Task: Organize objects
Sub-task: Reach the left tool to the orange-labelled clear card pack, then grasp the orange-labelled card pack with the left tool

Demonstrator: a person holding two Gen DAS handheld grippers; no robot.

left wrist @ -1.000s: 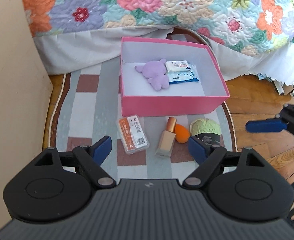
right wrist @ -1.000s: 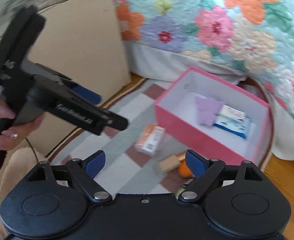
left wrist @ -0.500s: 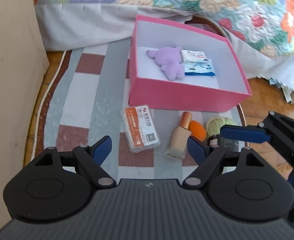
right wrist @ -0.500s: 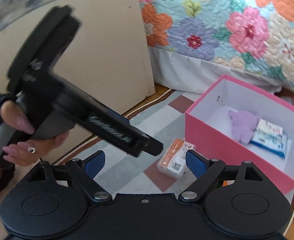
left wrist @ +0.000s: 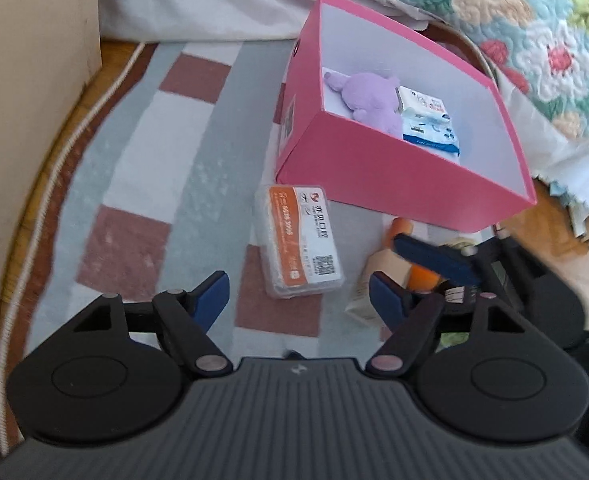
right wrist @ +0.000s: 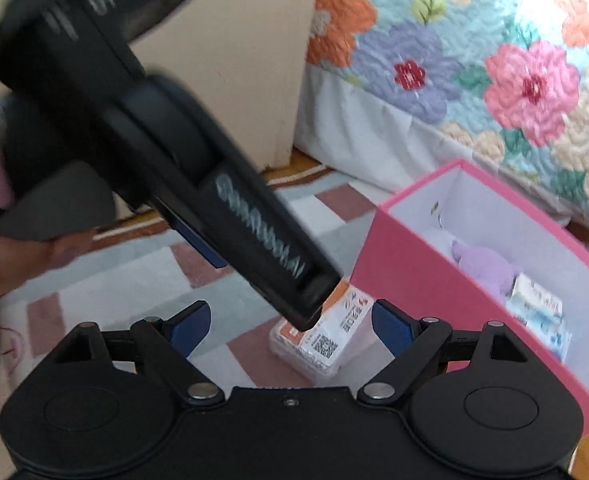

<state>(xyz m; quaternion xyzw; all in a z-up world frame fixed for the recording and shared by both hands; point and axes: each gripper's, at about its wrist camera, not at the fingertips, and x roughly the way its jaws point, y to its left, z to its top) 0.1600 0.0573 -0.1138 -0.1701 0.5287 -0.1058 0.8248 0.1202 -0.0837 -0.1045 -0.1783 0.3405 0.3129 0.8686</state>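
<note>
Already in the pink box (left wrist: 394, 168): plush toy (left wrist: 370, 100) and wipes (left wrist: 426, 120). Left on the rug (left wrist: 134, 200): card case (left wrist: 300, 240), bottle (left wrist: 374, 280), sponge (left wrist: 420, 276). Left gripper (left wrist: 299, 294) closing over the case, nothing pinched; right gripper (right wrist: 290, 326) apart, empty.

Each camera looks steeply down past its own fingers, close over the rug (left wrist: 142, 184): the left one faces the pink box (left wrist: 378, 168) ahead-right, the right one from farther right, both sharing the box and the labelled packet (right wrist: 318, 340).
</note>
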